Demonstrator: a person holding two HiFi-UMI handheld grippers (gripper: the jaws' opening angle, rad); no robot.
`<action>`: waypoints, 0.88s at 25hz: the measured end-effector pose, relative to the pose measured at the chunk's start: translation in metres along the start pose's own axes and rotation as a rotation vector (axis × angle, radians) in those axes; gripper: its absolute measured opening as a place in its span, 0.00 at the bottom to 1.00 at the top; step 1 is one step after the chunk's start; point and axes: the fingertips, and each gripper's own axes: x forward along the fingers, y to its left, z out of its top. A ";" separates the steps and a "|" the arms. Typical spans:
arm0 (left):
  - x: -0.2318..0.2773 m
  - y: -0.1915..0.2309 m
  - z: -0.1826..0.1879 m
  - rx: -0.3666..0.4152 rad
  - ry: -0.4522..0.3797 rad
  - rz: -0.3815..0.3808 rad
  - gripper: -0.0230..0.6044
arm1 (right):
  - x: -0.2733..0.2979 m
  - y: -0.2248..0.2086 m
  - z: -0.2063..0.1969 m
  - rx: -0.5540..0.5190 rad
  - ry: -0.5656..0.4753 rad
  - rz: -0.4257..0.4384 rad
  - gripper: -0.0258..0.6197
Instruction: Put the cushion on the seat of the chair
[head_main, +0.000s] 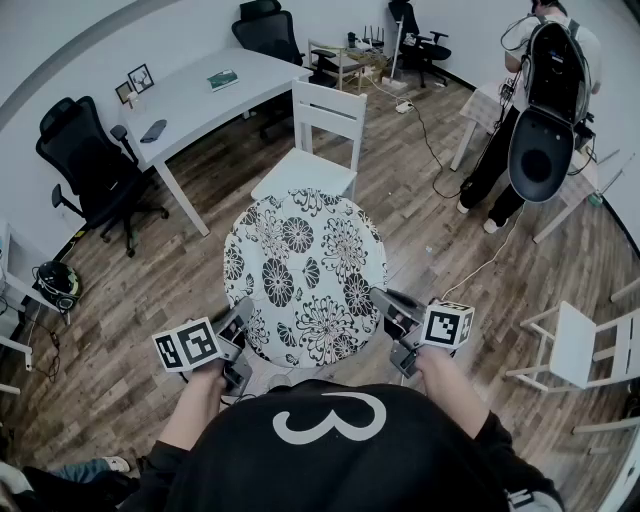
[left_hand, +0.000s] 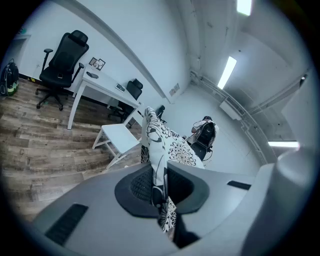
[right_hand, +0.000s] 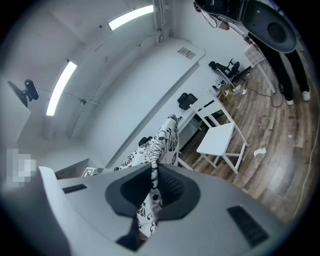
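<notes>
A round cushion (head_main: 303, 275) with a black-and-white flower print hangs in the air between my two grippers, in front of a white wooden chair (head_main: 312, 150). The left gripper (head_main: 243, 322) is shut on the cushion's near left edge, and the right gripper (head_main: 383, 305) is shut on its near right edge. In the left gripper view the cushion (left_hand: 159, 150) runs edge-on between the left gripper's (left_hand: 159, 189) pads, with the chair (left_hand: 118, 137) beyond. In the right gripper view the cushion (right_hand: 159, 145) is pinched the same way by the right gripper (right_hand: 151, 190), and the chair (right_hand: 221, 139) stands to the right.
A white desk (head_main: 205, 95) stands behind the chair, with a black office chair (head_main: 90, 165) at its left. A person with a backpack (head_main: 545, 100) stands at the far right. Another white chair (head_main: 585, 350) is at the right. Cables (head_main: 430, 130) lie on the wooden floor.
</notes>
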 end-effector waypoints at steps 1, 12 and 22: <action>-0.001 -0.001 -0.001 0.001 -0.001 0.000 0.08 | -0.001 0.001 -0.001 -0.002 -0.001 0.001 0.08; -0.003 -0.003 -0.006 -0.011 -0.002 0.017 0.08 | -0.002 -0.002 -0.003 0.015 -0.004 0.006 0.08; 0.043 0.017 0.000 -0.026 0.074 -0.012 0.08 | 0.010 -0.035 -0.001 0.088 -0.028 -0.056 0.08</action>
